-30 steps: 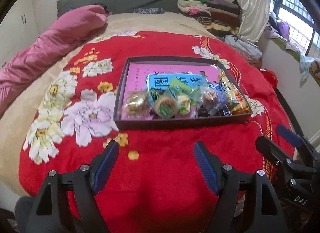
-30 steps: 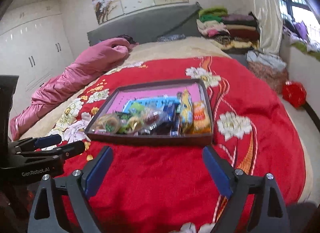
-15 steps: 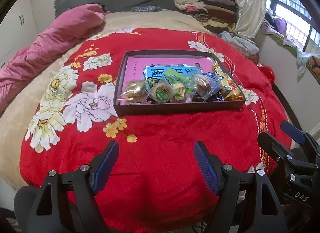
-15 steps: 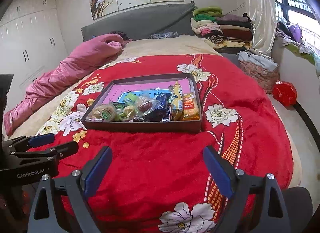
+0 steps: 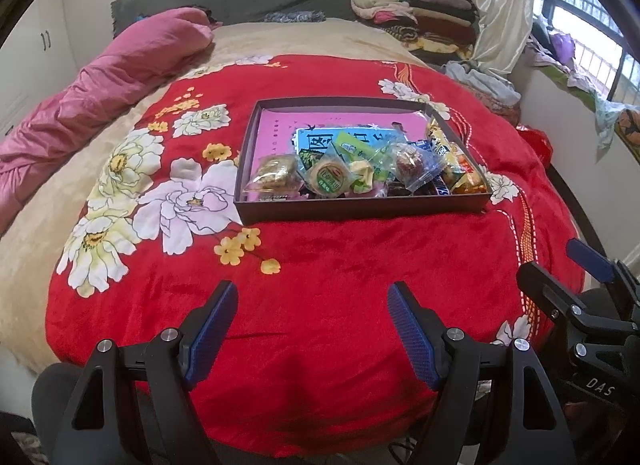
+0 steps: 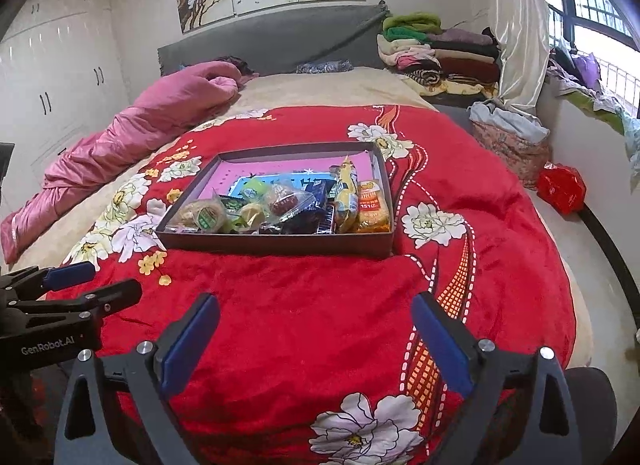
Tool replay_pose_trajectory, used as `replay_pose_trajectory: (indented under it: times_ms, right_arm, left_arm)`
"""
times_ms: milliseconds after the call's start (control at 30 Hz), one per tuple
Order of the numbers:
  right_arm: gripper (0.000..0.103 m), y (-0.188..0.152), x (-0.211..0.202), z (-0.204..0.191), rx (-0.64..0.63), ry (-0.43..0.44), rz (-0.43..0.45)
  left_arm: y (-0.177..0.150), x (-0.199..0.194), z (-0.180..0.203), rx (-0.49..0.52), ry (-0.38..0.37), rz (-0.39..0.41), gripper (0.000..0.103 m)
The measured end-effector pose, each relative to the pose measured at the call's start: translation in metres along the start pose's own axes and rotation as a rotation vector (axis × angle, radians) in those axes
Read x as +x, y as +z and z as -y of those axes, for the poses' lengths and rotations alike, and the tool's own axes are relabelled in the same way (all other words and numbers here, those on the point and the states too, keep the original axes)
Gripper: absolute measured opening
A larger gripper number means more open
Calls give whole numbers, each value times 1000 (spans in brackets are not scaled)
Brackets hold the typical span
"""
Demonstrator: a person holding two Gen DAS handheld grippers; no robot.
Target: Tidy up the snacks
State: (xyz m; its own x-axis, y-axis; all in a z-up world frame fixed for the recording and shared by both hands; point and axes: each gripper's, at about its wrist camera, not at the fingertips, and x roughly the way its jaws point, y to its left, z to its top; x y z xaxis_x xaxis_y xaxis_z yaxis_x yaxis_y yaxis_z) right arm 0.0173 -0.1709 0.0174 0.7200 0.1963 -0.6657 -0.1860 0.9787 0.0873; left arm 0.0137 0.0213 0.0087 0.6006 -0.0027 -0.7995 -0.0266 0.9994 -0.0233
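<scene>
since a second ago the snack tray (image 5: 360, 213) sits farther ahead of both claws on the red blanket (image 5: 320, 285). left claw (image 5: 312, 325) hangs released, empty, tilted downward; right claw (image 6: 316, 337) is opening, nothing between its jaws.

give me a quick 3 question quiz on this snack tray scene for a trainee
1. True or false: the left gripper holds a snack.
2. The orange packet lies at which side of the tray in the right wrist view? A near left corner, B right side, C outside it.
3. Fill in: the tray sits on a ___ floral blanket.

Key: 1 false, nothing is between its fingers. 2 B. 3 red.
</scene>
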Motion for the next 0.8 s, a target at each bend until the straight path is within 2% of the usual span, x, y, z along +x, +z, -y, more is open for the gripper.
replay_pose_trajectory:
  times_ms: [800]
  right_arm:
    - [97, -2, 3, 2, -5, -14, -6]
  left_arm:
    - [-1, 2, -2, -3, 21, -10, 79]
